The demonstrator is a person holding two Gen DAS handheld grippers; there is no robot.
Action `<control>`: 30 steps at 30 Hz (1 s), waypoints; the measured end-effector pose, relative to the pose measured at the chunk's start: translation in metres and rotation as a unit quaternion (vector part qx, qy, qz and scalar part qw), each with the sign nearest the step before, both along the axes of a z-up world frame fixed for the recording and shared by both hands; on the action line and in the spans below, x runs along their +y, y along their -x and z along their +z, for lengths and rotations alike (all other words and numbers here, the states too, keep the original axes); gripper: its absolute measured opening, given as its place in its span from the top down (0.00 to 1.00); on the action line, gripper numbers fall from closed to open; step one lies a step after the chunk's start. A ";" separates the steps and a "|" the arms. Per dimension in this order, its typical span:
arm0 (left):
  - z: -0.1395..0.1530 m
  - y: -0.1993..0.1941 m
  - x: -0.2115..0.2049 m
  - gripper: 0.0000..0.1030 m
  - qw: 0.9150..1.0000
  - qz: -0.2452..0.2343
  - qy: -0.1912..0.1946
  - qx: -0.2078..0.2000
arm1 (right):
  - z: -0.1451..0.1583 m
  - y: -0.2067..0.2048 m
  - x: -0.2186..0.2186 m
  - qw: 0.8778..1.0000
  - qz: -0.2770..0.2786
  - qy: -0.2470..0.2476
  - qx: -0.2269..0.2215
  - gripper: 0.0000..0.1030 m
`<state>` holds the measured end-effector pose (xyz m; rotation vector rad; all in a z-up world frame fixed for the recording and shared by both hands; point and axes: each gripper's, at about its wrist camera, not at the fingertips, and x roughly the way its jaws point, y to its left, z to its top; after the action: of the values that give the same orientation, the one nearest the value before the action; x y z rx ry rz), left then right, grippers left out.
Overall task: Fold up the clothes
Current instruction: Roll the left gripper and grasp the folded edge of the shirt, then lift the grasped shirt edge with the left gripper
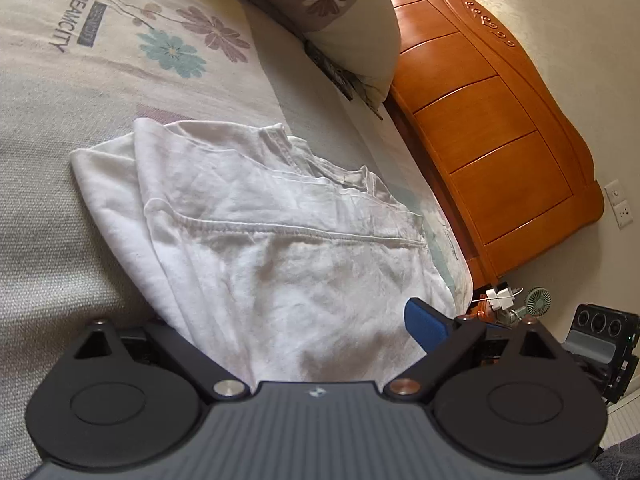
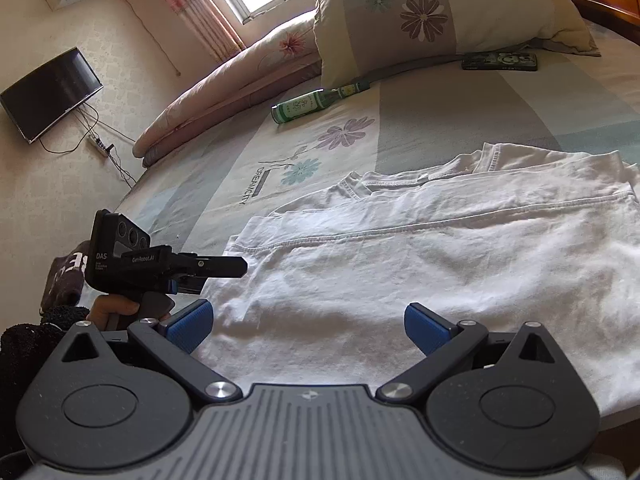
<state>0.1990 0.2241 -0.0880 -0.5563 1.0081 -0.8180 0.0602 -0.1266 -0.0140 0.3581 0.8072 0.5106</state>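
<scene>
So the white t-shirt [image 2: 420, 264] lies half-folded on the bed [image 2: 460, 120], below the pillow [image 2: 440, 12]. My right gripper [image 2: 308, 326] hovers spread wide over its hem, my left gripper [image 2: 224, 270] gapes beside it, both empty.

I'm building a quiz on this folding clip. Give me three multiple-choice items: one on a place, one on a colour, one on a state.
1. Where does the bottle lie?
A. on the bed, in front of the pillow
B. on the floor
C. on the shirt

2. What colour is the shirt?
A. blue
B. white
C. black

3. How is the right gripper?
A. shut on the shirt
B. shut on the bottle
C. open over the shirt

Answers: 1 A, it rests on the bed sheet below the pillow. 2 B, the cloth is white in both views. 3 C, its blue pads stand apart, gripping nothing.
</scene>
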 end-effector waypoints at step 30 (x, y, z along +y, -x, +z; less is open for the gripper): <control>0.027 0.007 -0.004 0.95 0.987 0.123 -0.088 0.048 | -0.058 -0.085 0.008 0.998 -0.034 -0.001 0.057 0.00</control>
<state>0.1920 0.2196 -0.0608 -0.5586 1.0629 -0.4822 0.1454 -0.1182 -0.0721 0.4183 0.9015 0.4315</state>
